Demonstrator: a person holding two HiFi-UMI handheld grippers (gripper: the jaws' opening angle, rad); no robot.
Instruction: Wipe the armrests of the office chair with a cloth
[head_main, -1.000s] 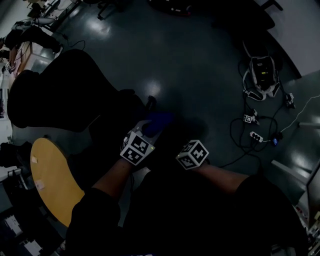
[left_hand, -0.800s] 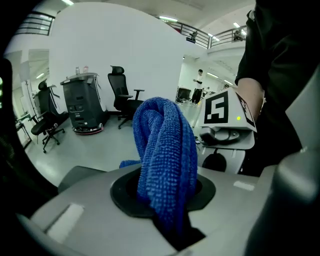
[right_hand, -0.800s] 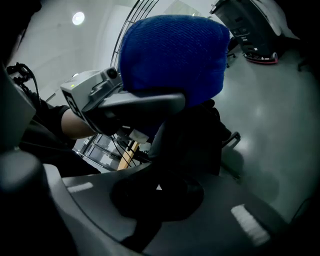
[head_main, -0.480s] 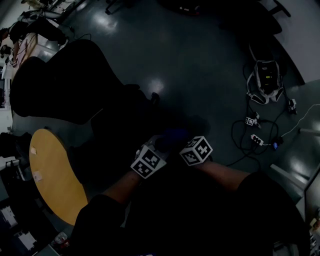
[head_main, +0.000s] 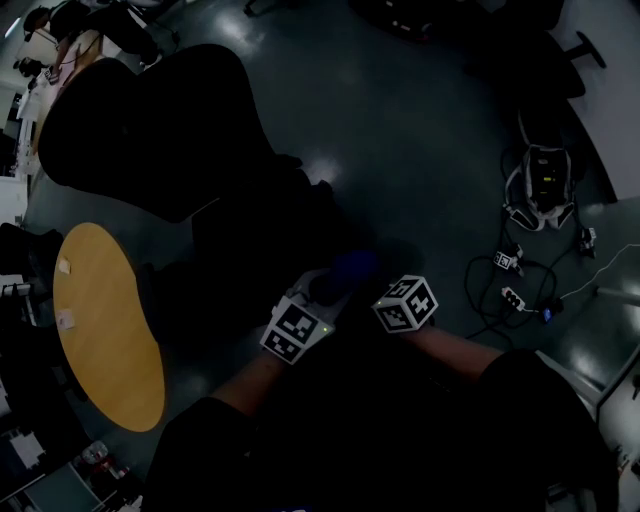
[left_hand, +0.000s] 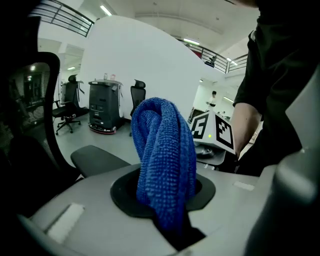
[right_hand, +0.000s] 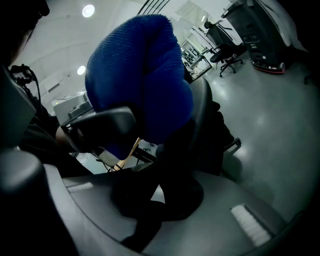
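Beside the office chair (head_main: 150, 120), the left tongs (left_hand: 167, 227) are being kept closed on the cloth (left_hand: 165, 160) and are being held nearer the right tongs (right_hand: 150, 225) than a second ago. A regrip is therefore being judged likelier than wiping, since the armrest (left_hand: 95, 159) is not being touched. The cloth's long axis is being held along the tongs, looped end pointing away; whether the right tongs are closed cannot be told.

Head cam: overhead, steeply down, far back, takes in the whole black high-back office chair (head_main: 150, 120). Left gripper (head_main: 328, 283) cam looks along its jaws, bunched blue terry cloth (left_hand: 165, 155) filling centre, close. Right gripper (right_hand: 150, 215) cam faces that cloth from the opposite side, closer. All three share cloth and chair.
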